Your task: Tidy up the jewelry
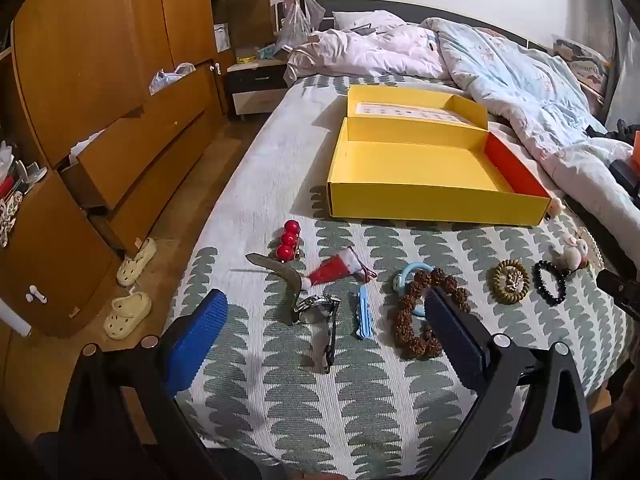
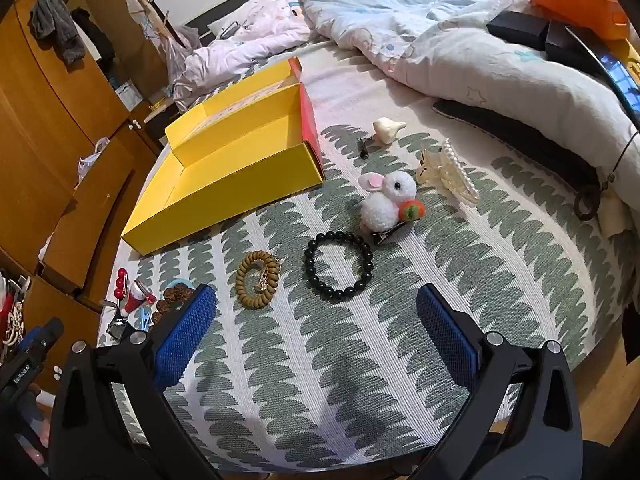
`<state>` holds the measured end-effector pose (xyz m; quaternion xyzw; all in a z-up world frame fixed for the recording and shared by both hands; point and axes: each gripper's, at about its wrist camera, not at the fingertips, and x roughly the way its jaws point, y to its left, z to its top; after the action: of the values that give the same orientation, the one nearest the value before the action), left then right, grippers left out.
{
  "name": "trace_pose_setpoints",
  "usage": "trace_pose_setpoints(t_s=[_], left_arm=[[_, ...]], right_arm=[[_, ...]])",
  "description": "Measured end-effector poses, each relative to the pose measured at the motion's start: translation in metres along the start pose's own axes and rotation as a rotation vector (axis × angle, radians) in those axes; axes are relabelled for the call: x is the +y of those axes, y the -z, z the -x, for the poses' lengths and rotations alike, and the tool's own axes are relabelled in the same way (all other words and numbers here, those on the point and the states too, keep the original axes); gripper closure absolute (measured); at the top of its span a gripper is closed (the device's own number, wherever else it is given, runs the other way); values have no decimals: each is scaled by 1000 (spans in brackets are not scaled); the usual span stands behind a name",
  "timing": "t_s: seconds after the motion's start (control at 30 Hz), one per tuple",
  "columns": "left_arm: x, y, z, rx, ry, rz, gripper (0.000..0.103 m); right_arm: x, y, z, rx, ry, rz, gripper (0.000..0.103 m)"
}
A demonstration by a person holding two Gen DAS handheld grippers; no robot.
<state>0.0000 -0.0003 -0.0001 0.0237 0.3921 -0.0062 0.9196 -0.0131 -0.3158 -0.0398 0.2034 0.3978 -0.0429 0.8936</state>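
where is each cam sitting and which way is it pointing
Left wrist: rides the left gripper, low over the bed's near-left part, facing the watch and yellow box; both blue pads show, open.
Right wrist: rides the right gripper, further right, facing the black bead bracelet and bunny clip; open pads show.
Shared: yellow box, black bead bracelet, coil hair tie.

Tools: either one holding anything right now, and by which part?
Nothing is held. The left tool and right tool are both open above the bed, with empty gaps.
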Motion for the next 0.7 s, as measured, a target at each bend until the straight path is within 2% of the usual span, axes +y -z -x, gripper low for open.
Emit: trace_pose_setpoints(t_s=[0.7], left_arm=[[-1,2,-6,12,-3,-12,6]], right_arm=[[0,0,0,1,8,6,3]])
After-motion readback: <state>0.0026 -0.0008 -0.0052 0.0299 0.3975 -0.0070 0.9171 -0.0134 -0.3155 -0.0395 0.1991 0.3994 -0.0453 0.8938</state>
